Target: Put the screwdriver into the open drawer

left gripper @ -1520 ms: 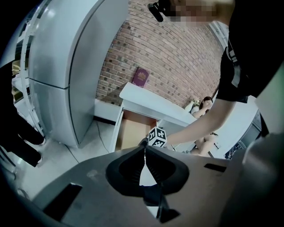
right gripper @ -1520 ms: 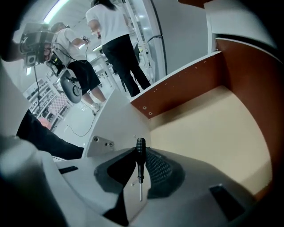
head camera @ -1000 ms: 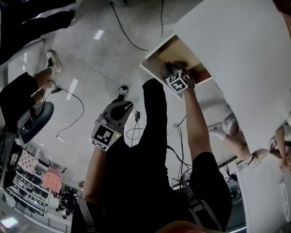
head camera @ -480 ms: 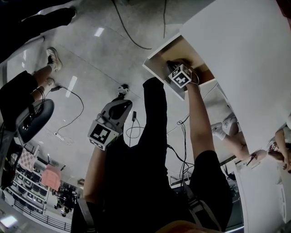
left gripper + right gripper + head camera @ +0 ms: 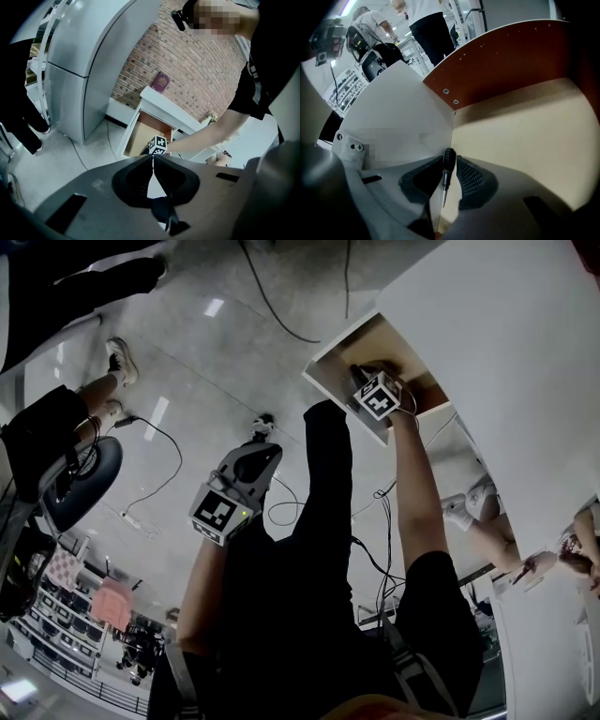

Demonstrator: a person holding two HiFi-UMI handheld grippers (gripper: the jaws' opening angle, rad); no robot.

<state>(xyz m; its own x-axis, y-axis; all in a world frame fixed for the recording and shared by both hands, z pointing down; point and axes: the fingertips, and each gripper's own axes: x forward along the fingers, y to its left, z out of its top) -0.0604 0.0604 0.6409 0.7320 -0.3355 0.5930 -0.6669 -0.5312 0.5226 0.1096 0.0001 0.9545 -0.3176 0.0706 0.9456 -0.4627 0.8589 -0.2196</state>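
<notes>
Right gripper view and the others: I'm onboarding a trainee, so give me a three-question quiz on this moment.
1. True or false: the left gripper holds the screwdriver.
2. Where is the right gripper? A over the floor; B inside the open drawer; C on the chair.
3. What stands between the right gripper's jaws?
Key: 1 false, its jaws are shut and empty. 2 B. 3 The screwdriver; those jaws have just been opening.
</notes>
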